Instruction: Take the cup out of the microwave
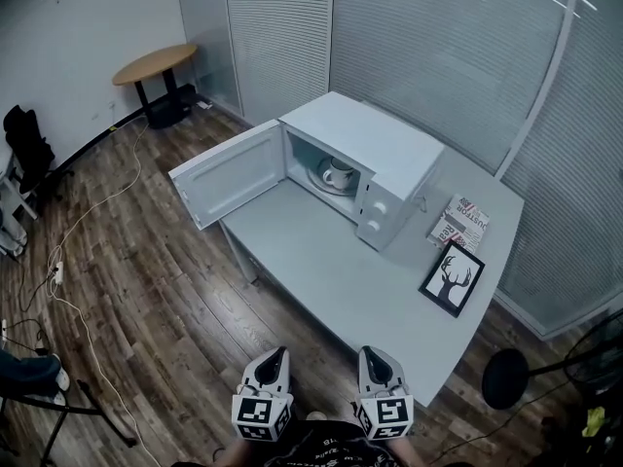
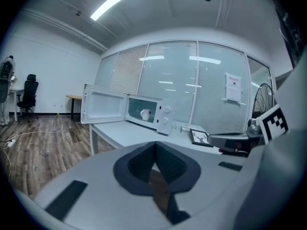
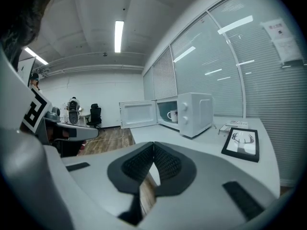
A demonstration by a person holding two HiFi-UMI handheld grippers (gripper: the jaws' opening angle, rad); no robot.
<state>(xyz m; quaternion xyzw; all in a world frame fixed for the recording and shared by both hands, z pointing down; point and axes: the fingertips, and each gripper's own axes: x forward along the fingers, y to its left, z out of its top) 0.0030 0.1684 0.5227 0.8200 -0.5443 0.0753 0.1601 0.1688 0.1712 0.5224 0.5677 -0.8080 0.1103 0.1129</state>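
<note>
The cup (image 1: 338, 173) sits inside the microwave (image 1: 389, 144), upright, on what looks like the turntable plate, though it is too small in these views to be sure. The door (image 1: 229, 173) stands swung wide to the left, so the opening faces the person and nothing blocks a straight reach in.

Both tools hang low at the near edge of the tabletop (image 1: 331, 270), well apart from the microwave. The left tool (image 1: 275, 358) has its pads pressed together with nothing between them, and so does the right tool (image 1: 370, 354). Each points roughly toward the oven, side by side.

The grasp has not begun. One tool must open before it can take the cup, likely by the handle or the rim.

A framed picture (image 1: 453, 278) and a printed box (image 1: 460, 224) lie to the right of the microwave, clear of the path.
</note>
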